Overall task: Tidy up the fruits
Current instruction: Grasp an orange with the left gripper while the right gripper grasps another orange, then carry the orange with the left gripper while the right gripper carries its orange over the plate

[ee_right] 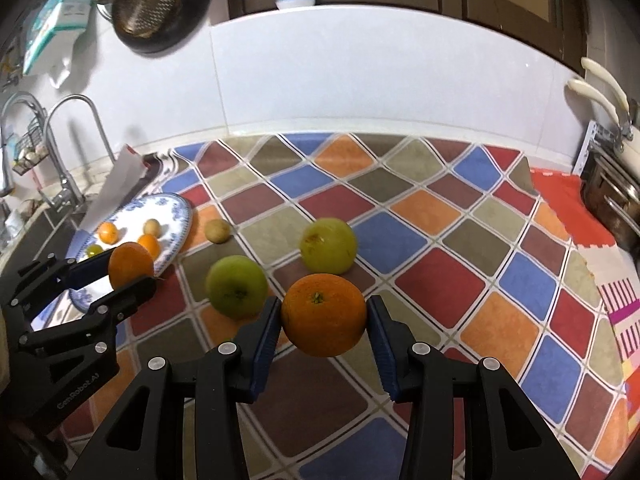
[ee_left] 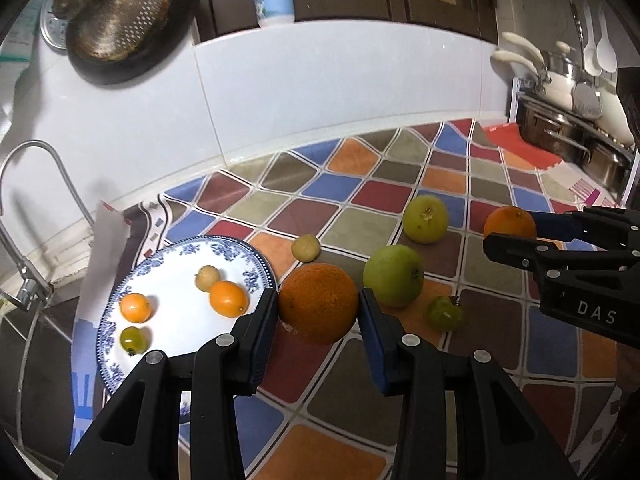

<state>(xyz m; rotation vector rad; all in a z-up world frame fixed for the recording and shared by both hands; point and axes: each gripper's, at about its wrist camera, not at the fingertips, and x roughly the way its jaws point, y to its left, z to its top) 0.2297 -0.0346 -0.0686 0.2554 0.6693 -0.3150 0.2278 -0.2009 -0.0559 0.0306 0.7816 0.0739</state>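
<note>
While lifted off cloth, orange (ee_left: 318, 304) sits clamped between jaws.

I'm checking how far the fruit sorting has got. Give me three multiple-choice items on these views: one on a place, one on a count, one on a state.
1. Where does the blue-patterned plate lie?
A. beside the sink faucet
B. by the pot rack
C. on the window ledge

2. How many fruits lie on the plate?
A. two
B. four
C. six

3. What does the left gripper hold?
A. nothing
B. a green apple
C. an orange

Answers:
1 A: the plate sits at the cloth's end nearest the faucet.
2 B: two small orange fruits, a tan one and a green one.
3 C: its pads press both sides of the orange; the right gripper grips another orange.
</note>
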